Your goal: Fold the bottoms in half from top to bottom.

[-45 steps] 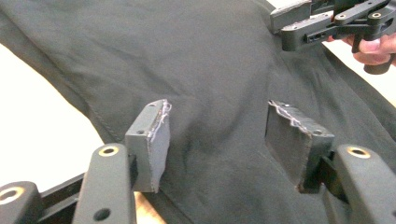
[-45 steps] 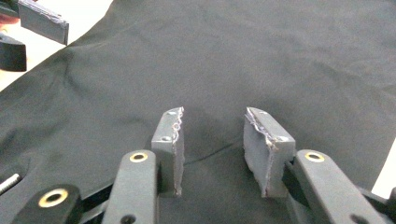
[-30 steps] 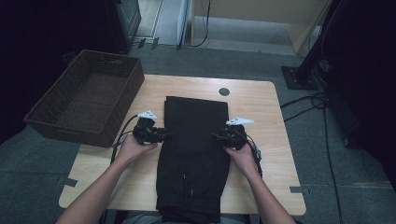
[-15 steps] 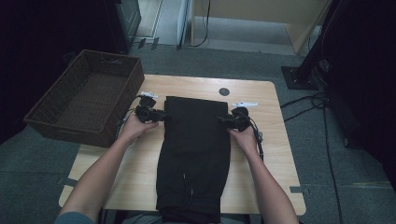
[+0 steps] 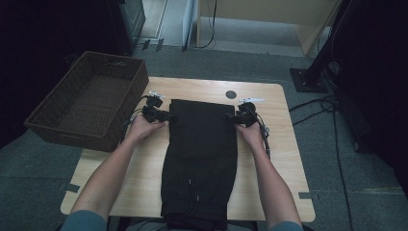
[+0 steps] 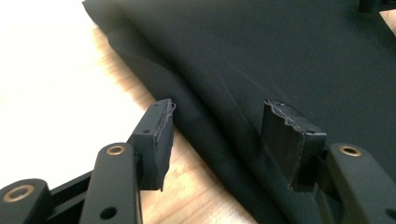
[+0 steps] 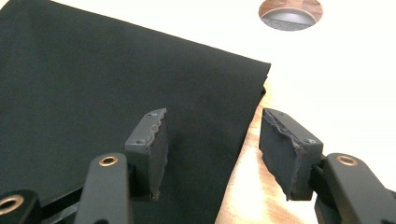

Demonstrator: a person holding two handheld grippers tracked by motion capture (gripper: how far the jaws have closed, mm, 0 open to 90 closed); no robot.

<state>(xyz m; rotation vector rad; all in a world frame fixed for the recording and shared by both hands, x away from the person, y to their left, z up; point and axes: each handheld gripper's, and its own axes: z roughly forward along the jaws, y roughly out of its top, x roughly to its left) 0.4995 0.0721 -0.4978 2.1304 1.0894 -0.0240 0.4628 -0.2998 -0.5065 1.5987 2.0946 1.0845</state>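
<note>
A black folded garment [image 5: 201, 159], trousers by the look of it, lies lengthwise down the middle of the wooden surface [image 5: 284, 159], its far edge toward twelve o'clock and its near end hanging just over the six o'clock rim.

The left gripper [image 5: 167, 115] sits at the garment's ten o'clock corner, straddling the left edge. In the left gripper view the gripper [image 6: 217, 135] has one jaw over bare wood and the other over the cloth, with the folded edge running between them; the pads do not press on it. Its jaws stand apart and have just been opening.

The right gripper [image 5: 231, 117] sits at the two o'clock corner. In the right gripper view the gripper [image 7: 212, 144] has one jaw above the fabric and the other above the wood, the right edge passing between them unpinched. These jaws have likewise just been opening.

Bare surface runs along both long edges of the garment, wider at three o'clock. A small round hole [image 5: 231, 94] lies at twelve o'clock, just beyond the far edge. A brown wicker basket [image 5: 57, 130] butts against the surface at nine to ten o'clock, near the left hand [image 5: 144, 127].
</note>
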